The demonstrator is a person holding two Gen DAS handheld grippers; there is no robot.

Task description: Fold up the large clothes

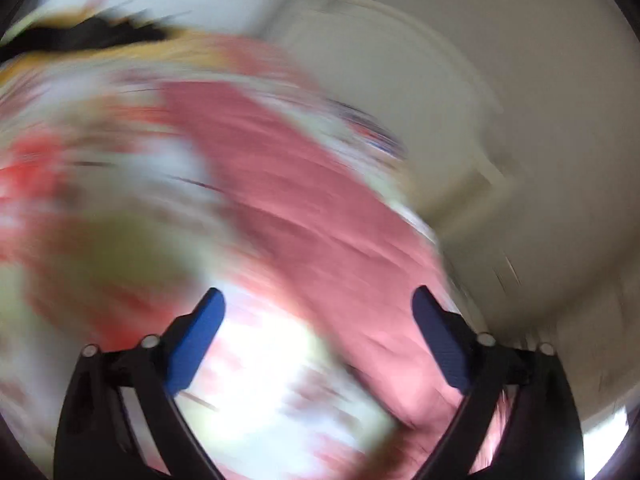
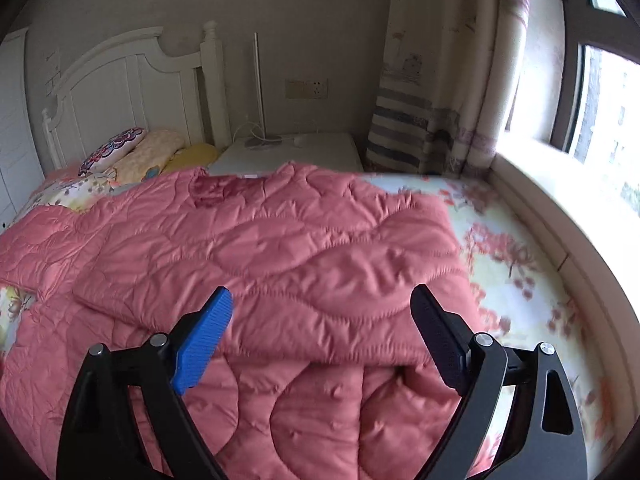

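Observation:
A pink quilted comforter (image 2: pixel 280 240) lies partly folded over itself on a bed with a floral sheet (image 2: pixel 508 248). My right gripper (image 2: pixel 322 304) is open and empty, just above the folded edge near the foot of the bed. The left wrist view is heavily blurred by motion; the pink comforter (image 1: pixel 304 200) shows as a smear across the middle. My left gripper (image 1: pixel 318 308) is open and empty above the pink fabric and floral sheet (image 1: pixel 260 360).
A white headboard (image 2: pixel 128 88) and pillows (image 2: pixel 140 152) are at the far left. A white nightstand (image 2: pixel 288 152) stands beside the bed. Curtains (image 2: pixel 432 100) and a window ledge (image 2: pixel 560 200) run along the right.

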